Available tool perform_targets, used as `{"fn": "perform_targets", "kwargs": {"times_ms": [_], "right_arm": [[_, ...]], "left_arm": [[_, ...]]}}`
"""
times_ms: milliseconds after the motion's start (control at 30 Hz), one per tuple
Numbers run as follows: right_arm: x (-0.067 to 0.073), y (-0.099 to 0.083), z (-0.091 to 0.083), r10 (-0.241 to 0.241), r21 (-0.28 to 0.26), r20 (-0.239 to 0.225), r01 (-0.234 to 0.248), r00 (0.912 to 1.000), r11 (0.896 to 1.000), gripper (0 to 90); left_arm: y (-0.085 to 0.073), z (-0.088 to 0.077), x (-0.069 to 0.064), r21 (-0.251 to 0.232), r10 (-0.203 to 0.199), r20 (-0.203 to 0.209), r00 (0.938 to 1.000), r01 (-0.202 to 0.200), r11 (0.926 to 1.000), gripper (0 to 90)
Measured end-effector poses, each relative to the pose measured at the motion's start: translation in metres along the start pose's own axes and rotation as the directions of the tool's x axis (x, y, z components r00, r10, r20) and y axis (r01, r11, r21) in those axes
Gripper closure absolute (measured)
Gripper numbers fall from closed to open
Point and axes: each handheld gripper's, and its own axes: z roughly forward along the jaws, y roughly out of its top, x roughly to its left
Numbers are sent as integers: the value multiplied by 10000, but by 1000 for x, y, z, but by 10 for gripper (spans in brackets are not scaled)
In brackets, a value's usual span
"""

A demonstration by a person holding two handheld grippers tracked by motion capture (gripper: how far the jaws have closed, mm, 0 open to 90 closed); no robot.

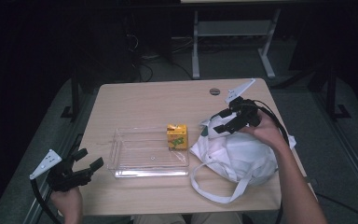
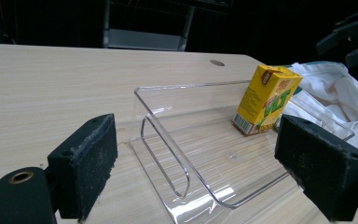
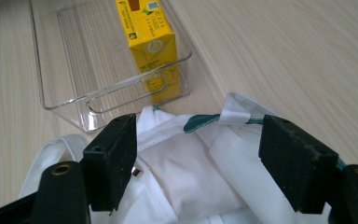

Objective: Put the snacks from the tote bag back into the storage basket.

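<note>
Hovering with jaws wide and empty over the white cloth bag at centre right of the high view, the right gripper risks snagging loose fabric and dragging it into the clear tray, toppling the yellow carton, while the left gripper waits open at lower left.

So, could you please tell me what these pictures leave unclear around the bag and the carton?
- White bag: contents hidden by its own cloth, all views.
- Yellow carton: small print too small, left gripper view.
- Right gripper: open above the bag; contact unclear.
</note>
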Motion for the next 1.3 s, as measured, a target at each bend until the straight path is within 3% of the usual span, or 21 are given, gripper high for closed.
{"fn": "perform_targets", "kwargs": {"times_ms": [333, 1300], "right_arm": [[3, -7, -12, 105, -195, 204, -101, 9997, 9998, 275], [6, -66, -36, 1199, -394, 609, -1177, 9909, 9923, 277]], "left_arm": [[0, 0, 0, 1, 11, -4, 10000, -11, 10000, 124], [0, 1, -1, 67, 71, -11, 10000, -71, 10000, 125]]}}
